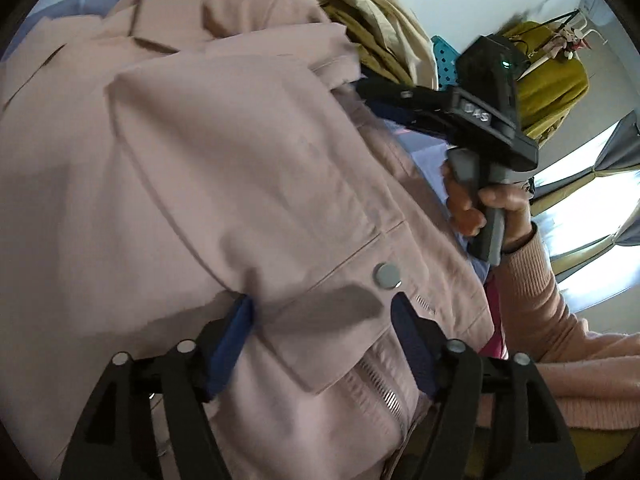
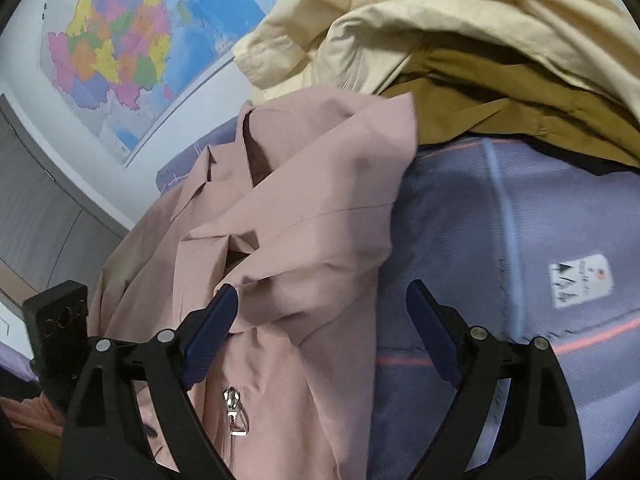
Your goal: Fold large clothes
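A dusty-pink jacket point(image 1: 208, 168) with a snap button and zipper lies spread on a lavender surface; it also shows in the right wrist view point(image 2: 304, 240). My left gripper point(image 1: 324, 312) is open, its blue pads either side of the jacket's hem near the snap. My right gripper point(image 2: 320, 300) is open over the jacket's folded edge, nothing held; its left pad touches the cloth. The right gripper also shows in the left wrist view point(image 1: 360, 84), reaching under the jacket's far edge.
A heap of cream point(image 2: 440, 16) and olive point(image 2: 500, 92) garments lies behind the jacket. The lavender mat point(image 2: 500, 240) bears a white label. A wall map point(image 2: 120, 40) hangs at the left. A window point(image 1: 592, 216) is at the right.
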Motion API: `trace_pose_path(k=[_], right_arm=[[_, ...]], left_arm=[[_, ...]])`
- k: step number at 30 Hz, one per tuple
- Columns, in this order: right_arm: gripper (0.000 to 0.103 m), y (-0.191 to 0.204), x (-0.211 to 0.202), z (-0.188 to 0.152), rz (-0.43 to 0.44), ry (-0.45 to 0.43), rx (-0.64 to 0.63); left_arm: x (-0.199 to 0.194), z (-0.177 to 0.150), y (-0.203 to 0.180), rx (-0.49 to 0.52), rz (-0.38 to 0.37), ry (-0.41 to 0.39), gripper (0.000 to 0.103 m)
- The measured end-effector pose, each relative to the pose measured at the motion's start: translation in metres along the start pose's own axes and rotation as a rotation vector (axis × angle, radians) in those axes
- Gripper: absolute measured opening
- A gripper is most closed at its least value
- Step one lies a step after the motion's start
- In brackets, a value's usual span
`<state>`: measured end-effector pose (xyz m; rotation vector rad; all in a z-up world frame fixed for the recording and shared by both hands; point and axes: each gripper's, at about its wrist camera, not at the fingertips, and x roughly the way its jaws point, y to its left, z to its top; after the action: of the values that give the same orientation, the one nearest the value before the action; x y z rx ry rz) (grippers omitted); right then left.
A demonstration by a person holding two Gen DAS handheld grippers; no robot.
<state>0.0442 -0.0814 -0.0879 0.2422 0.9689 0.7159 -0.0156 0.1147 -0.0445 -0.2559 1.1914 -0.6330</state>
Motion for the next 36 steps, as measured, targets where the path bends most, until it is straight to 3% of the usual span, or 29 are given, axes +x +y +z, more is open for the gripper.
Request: trace_pose_path(k=[1,2,3,4,6,9,11,13,14,16,17,19,20,22,24,27,30,33,36], right_arm=[[0.084,0.001,0.003,0.001,0.008,0.006,0.001],[0.074,0.000,0.008,-0.001,0.018,0.016,0.001],[0.051,-0.001,0.011,-0.001,0.026,0.027,0.000],[0.036,0.000,0.016,-0.002,0.040,0.043,-0.005],[0.010,-0.003,0.013,-0.002,0.035,0.040,-0.010],[0.006,-0.014,-0.011,0.005,0.062,-0.016,0.004],[0.006,-0.023,-0.027,0.009,0.064,-0.042,0.006],[0.006,-0.034,-0.031,0.009,0.028,-0.028,0.015],[0.008,-0.038,-0.030,0.008,0.001,-0.013,0.015],[0.022,-0.045,-0.025,0.004,-0.059,0.022,0.039],[0.033,-0.046,-0.025,0.004,-0.078,0.025,0.046],[0.039,-0.042,-0.032,0.003,-0.090,-0.001,0.039],[0.041,-0.036,-0.040,0.004,-0.089,-0.027,0.022],[0.043,-0.018,-0.054,0.006,-0.085,-0.073,-0.037],[0.055,0.004,-0.059,0.009,-0.073,-0.093,-0.111],[0.063,0.047,-0.043,0.014,-0.066,-0.070,-0.263],[0.069,0.090,0.000,0.018,-0.118,-0.018,-0.436],[0.071,0.113,0.056,0.026,-0.120,0.085,-0.523],[0.070,0.124,0.106,0.027,-0.169,0.172,-0.606]], left_arm=[[0.000,0.000,-0.003,0.008,0.014,-0.006,0.049],[0.001,0.001,-0.005,0.023,0.046,-0.011,0.036],[-0.001,0.001,-0.006,0.033,0.085,-0.024,0.019],[-0.004,0.001,-0.006,0.048,0.110,-0.040,0.006],[-0.019,-0.001,-0.001,0.070,0.152,-0.075,0.005],[-0.050,0.001,0.016,0.090,0.241,-0.125,0.005],[-0.076,0.007,0.030,0.092,0.312,-0.165,0.005],[-0.100,0.014,0.049,0.093,0.499,-0.200,0.005],[-0.105,0.016,0.055,0.092,0.551,-0.204,0.005],[-0.114,0.021,0.074,0.059,0.645,-0.191,0.009],[-0.116,0.022,0.082,0.048,0.643,-0.177,0.015],[-0.121,0.018,0.091,0.039,0.608,-0.182,0.028],[-0.127,0.016,0.094,0.024,0.584,-0.192,0.052],[-0.132,0.010,0.095,0.001,0.484,-0.198,0.070],[-0.130,0.005,0.091,0.010,0.460,-0.190,0.069],[-0.120,-0.003,0.095,0.024,0.463,-0.133,0.069],[-0.098,-0.001,0.092,0.019,0.486,-0.080,0.069],[-0.085,0.002,0.098,0.012,0.518,-0.050,0.068],[-0.075,0.004,0.103,0.009,0.584,-0.031,0.050]])
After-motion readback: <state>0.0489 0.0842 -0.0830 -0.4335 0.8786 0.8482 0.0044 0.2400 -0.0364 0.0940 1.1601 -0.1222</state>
